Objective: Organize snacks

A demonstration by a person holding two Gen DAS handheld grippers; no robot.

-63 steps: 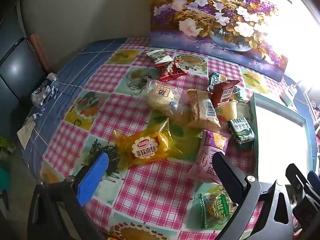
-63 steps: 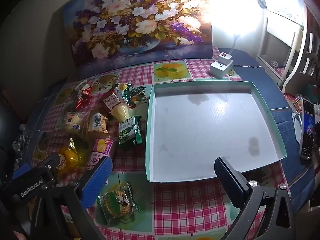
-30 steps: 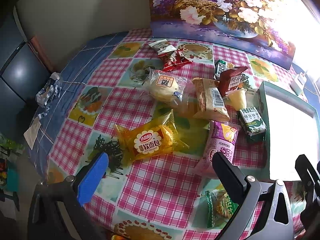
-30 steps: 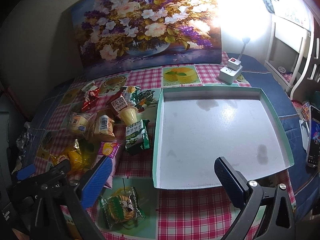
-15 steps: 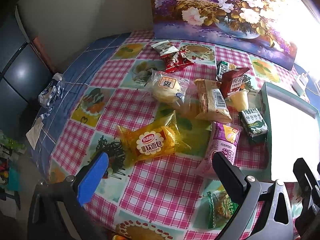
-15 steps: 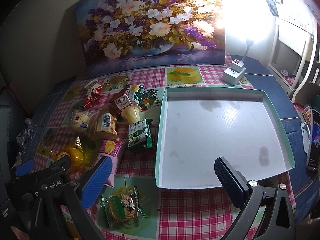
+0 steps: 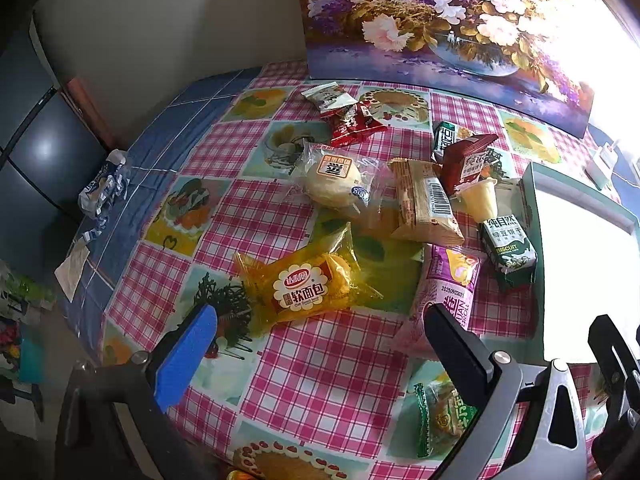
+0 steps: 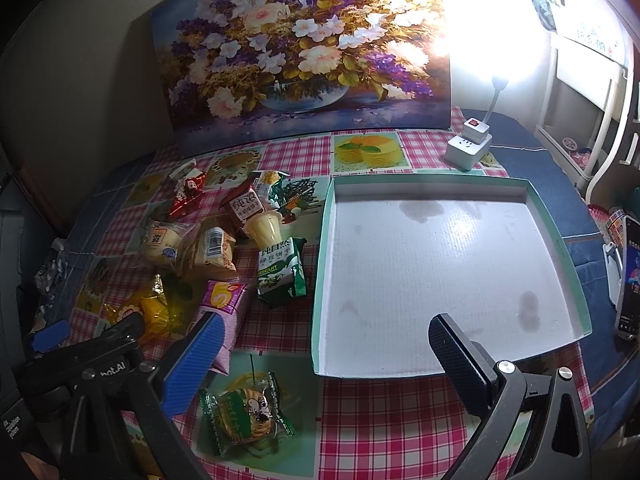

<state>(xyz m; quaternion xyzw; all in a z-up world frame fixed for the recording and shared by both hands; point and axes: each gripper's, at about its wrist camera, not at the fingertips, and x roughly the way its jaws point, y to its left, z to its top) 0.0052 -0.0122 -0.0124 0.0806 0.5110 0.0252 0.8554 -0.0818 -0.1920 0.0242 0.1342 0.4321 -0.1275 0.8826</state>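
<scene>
Both grippers, left gripper [image 7: 320, 340] and right gripper [image 8: 320, 344], hang spread and empty; nothing in tray [image 8: 560, 248] yet, so I'd next pinch the yellow bread packet [image 7: 304, 284] at 12 o'clock.

A home room — checked tablecloth [image 8: 360, 432], flower painting [image 8: 304, 60] against the wall, lamp [image 8: 498, 84] plugged in beside.

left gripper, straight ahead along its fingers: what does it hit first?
Probably the yellow soft-bread packet. The left gripper is open, empty, with that packet centred just beyond its fingers. The pink roll packet sits by the right-hand finger. Fisheye depth is uncertain.
</scene>
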